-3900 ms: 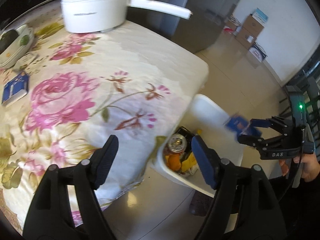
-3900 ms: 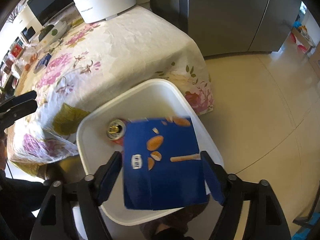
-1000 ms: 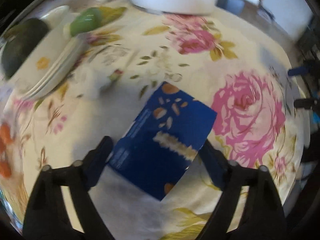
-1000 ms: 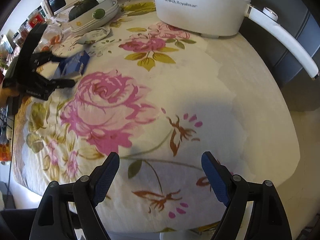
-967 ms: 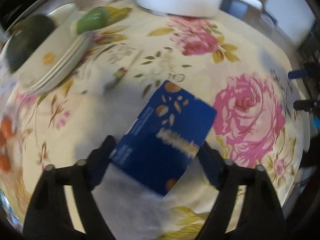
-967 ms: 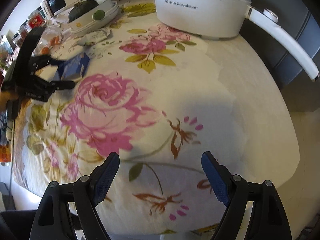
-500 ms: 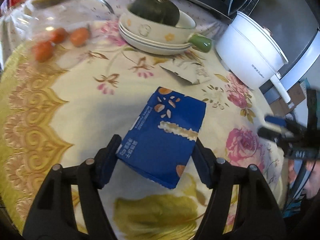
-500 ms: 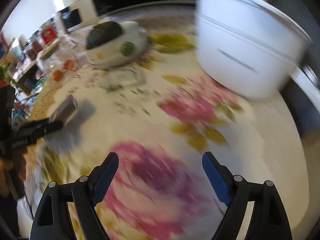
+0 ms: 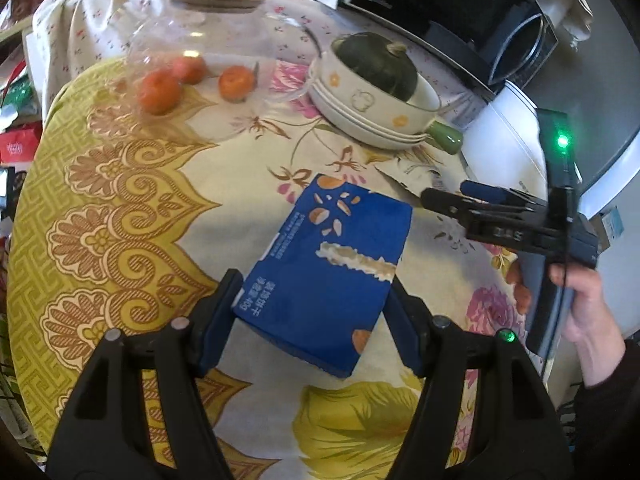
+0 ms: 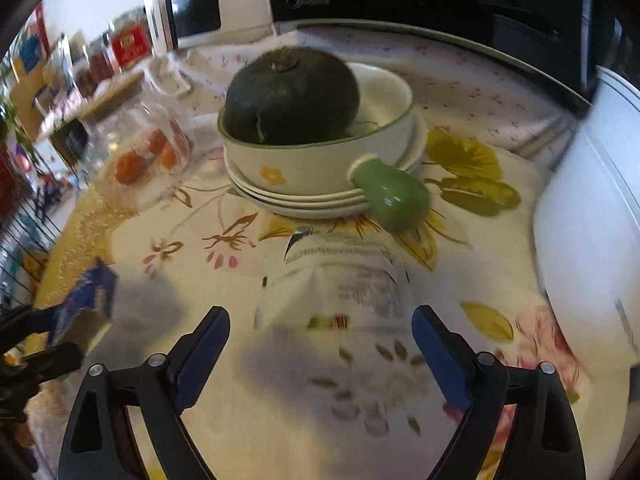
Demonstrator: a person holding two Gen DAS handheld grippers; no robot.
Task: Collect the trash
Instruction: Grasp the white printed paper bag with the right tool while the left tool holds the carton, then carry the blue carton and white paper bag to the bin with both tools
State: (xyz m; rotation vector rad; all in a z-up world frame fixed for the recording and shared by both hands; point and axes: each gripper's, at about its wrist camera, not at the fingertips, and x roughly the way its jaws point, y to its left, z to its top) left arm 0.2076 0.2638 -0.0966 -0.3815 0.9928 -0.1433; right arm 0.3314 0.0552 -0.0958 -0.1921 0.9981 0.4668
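step: second pickup, two trash items targeted
left gripper point(image 9: 316, 320): jaws clamped on the blue snack box point(image 9: 328, 276), lifted above the tabletop point(image 9: 120, 208)
right gripper point(image 10: 320, 348): jaws wide, have just been opening, nothing gripped; empty white wrapper point(image 10: 340, 276) lies flat on the tabletop ahead, just below the stacked bowls point(image 10: 320, 168)
next: lower right gripper over wrapper, close; bin not in view

Your left hand-held gripper point(image 9: 314, 320) has 2 black arms with silver screws, blue pads and a green light at lower right. Your right hand-held gripper point(image 10: 320, 354) matches it: black frame, blue pads point(image 10: 434, 354). A dark sleeve point(image 9: 612, 396) covers your right wrist.
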